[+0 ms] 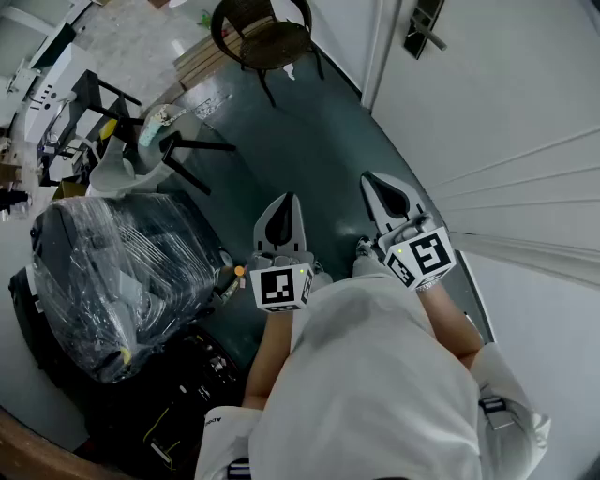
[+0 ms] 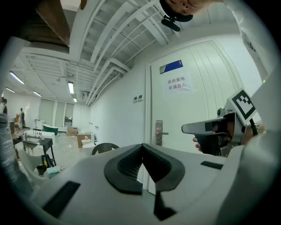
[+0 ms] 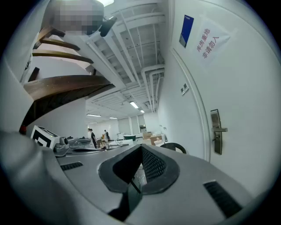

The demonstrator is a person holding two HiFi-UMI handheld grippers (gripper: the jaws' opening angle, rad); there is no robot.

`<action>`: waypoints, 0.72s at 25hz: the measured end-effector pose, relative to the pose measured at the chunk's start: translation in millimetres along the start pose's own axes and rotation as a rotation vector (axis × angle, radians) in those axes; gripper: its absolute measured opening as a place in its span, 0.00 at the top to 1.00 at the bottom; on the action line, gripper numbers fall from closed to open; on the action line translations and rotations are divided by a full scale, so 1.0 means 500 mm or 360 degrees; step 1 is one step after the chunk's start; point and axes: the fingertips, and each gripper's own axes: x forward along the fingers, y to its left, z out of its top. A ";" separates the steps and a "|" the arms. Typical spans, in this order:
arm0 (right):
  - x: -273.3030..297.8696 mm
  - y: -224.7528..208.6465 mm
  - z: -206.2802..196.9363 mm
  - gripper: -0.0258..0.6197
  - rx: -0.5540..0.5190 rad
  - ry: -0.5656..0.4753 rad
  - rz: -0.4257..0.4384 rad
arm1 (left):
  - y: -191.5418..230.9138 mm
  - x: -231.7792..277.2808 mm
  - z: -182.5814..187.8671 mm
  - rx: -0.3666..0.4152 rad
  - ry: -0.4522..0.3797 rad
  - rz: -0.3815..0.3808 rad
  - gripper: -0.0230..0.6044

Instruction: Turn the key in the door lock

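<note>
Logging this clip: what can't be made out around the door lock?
Whether a key is in: the lock plate is too small in the left gripper view and the right gripper view.
Head view: lock plate cut off by the top edge.
Blue plaque, left gripper view: print too small to read.

- A big open hall, part office, part workshop or store.
- Bare ceiling with white pipes and strip lights.
- White door with a paper notice and a steel lock plate.
- Desks and cardboard boxes far down the room.
- A black bulk in plastic wrap, a round chair, a dark green floor.
</note>
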 end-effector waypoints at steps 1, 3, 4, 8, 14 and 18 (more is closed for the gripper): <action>-0.003 0.001 -0.009 0.96 0.0003 0.0018 -0.0037 | 0.002 -0.004 -0.001 0.0000 -0.0009 -0.0012 0.95; -0.011 0.011 -0.029 0.96 0.0032 0.0053 -0.0109 | 0.010 -0.023 0.000 0.0009 -0.0024 -0.0037 0.95; -0.017 0.025 -0.040 0.96 0.0062 0.0069 -0.0137 | 0.017 -0.041 0.002 0.0020 -0.0033 -0.0051 0.95; -0.021 0.107 -0.073 0.96 0.0091 0.0079 -0.0179 | 0.075 -0.125 -0.009 0.0048 -0.0054 -0.0061 0.95; -0.025 0.162 -0.087 0.96 0.0058 0.0078 -0.0221 | 0.138 -0.164 -0.055 -0.0021 -0.0007 -0.0054 0.95; -0.053 0.114 -0.087 0.96 0.0099 0.0095 -0.0302 | 0.115 -0.131 -0.040 0.0025 -0.0013 -0.0093 0.95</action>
